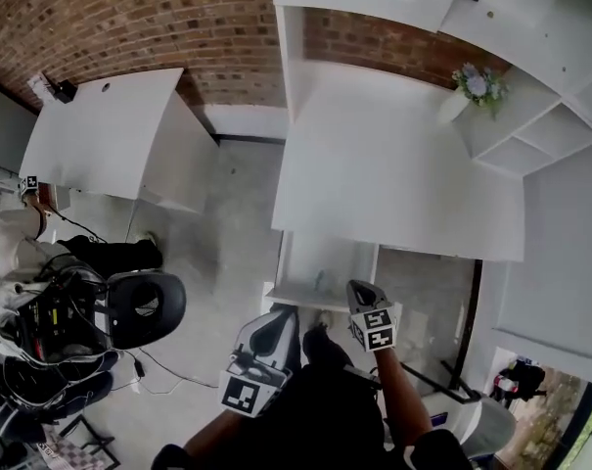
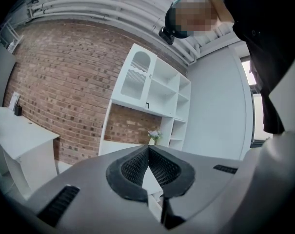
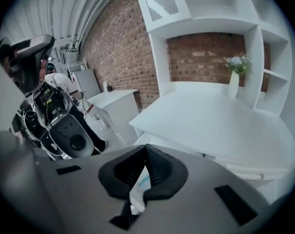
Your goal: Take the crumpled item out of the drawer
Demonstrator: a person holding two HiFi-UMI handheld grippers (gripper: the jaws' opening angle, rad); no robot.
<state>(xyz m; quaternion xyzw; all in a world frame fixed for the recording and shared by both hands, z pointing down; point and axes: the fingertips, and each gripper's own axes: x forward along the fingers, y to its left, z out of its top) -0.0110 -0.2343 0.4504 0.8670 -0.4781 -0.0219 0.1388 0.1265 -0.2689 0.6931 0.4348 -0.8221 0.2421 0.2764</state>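
Under the white desk (image 1: 393, 164) a white drawer (image 1: 297, 296) stands pulled out. A small pale, bluish item (image 1: 320, 281) lies inside it, too small to make out. My left gripper (image 1: 281, 313) hovers at the drawer's near edge, its jaws shut with nothing between them; the left gripper view shows the left gripper (image 2: 148, 149) pointing up at the shelves. My right gripper (image 1: 360, 288) sits just right of the drawer, also shut and empty. In its own view the right gripper (image 3: 146, 148) shows a white and teal patch (image 3: 140, 183) through the slot below the tips.
A vase of flowers (image 1: 472, 84) stands at the desk's far right by white shelves (image 1: 535, 125). A second white table (image 1: 105, 130) is at the left. A black chair (image 1: 144, 306) and a tangle of cables and gear (image 1: 41, 331) fill the near left floor.
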